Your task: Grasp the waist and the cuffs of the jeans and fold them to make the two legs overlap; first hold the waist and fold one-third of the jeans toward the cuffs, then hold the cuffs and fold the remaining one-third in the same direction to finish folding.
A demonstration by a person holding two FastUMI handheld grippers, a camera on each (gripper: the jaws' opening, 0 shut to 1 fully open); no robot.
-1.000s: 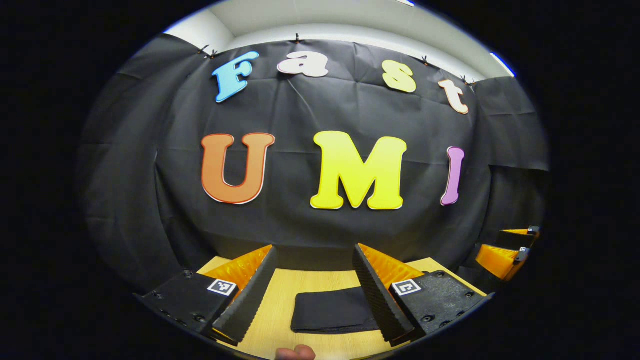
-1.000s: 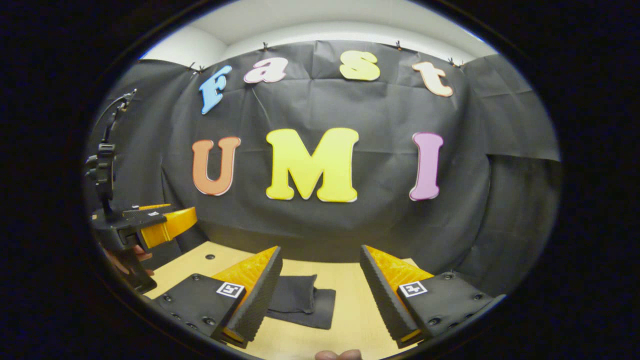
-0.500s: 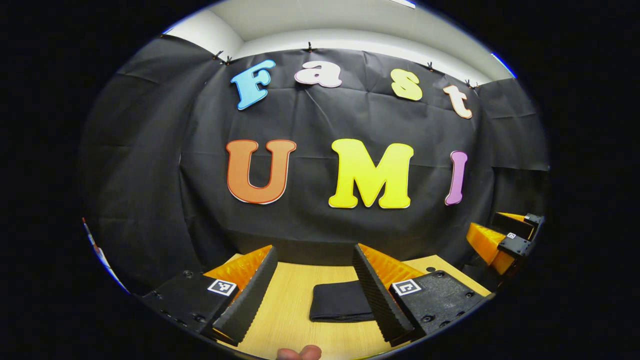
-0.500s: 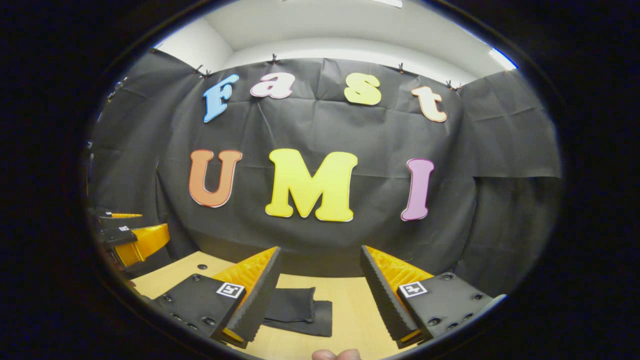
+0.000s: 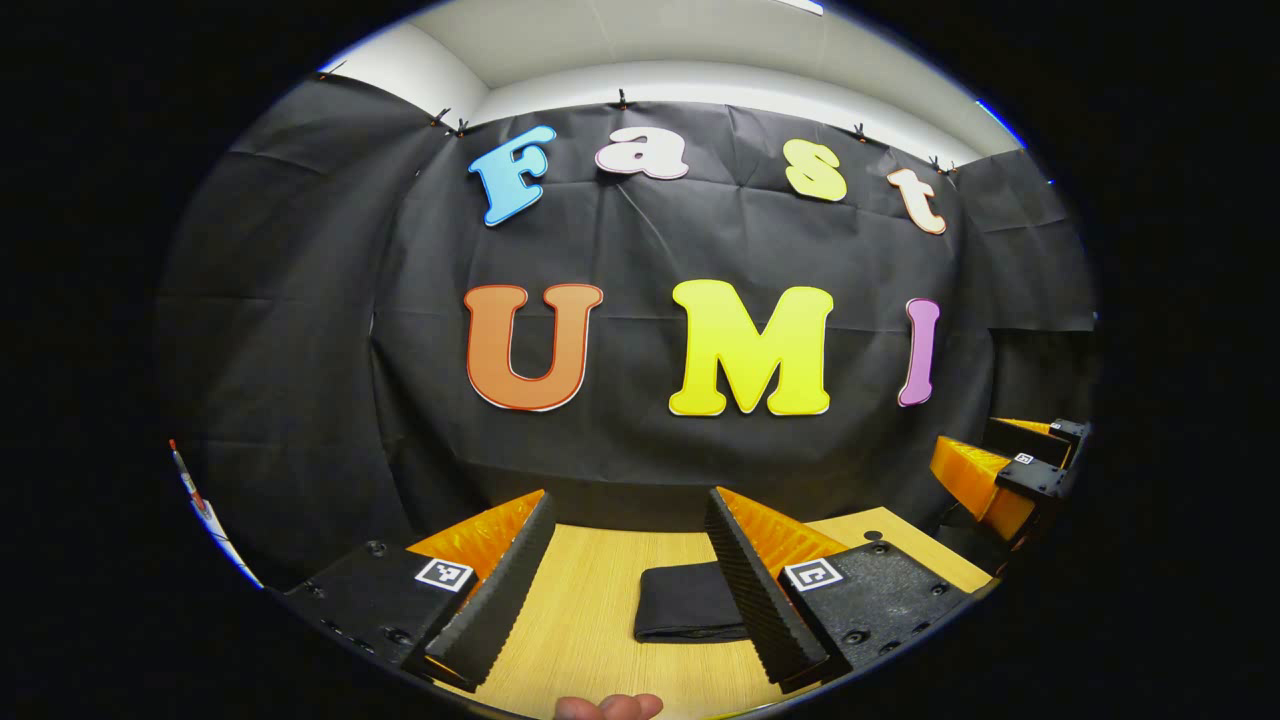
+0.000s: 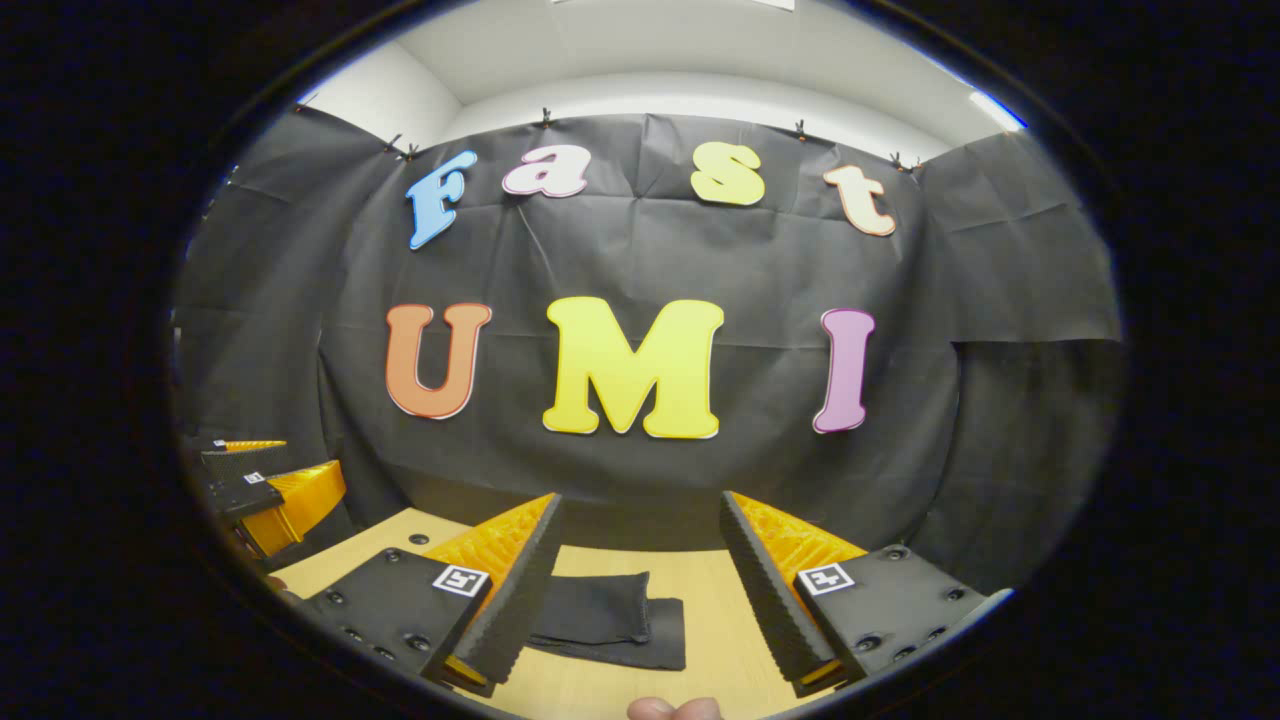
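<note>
The dark jeans (image 5: 685,612) lie folded into a compact stack on the wooden table (image 5: 590,620), partly behind the right finger in the left gripper view. In the right gripper view the jeans (image 6: 610,620) show two stepped layers beside the left finger. My left gripper (image 5: 630,585) hangs open above the table with nothing between its fingers; it also shows at the left edge of the right gripper view (image 6: 255,485). My right gripper (image 6: 640,585) is open and empty too, and shows at the right edge of the left gripper view (image 5: 1010,470).
The black cloth wall (image 6: 640,470) stands close behind the table's far edge. Small round holes (image 6: 418,539) mark the tabletop. A fingertip (image 5: 605,708) shows at the bottom of the left gripper view, and another fingertip (image 6: 672,709) at the bottom of the right gripper view.
Both grippers have lifted and tilted up slightly; the left gripper view swung left, so the folded jeans slid rightward in it. The left gripper dropped lower at the right gripper view's left edge.
</note>
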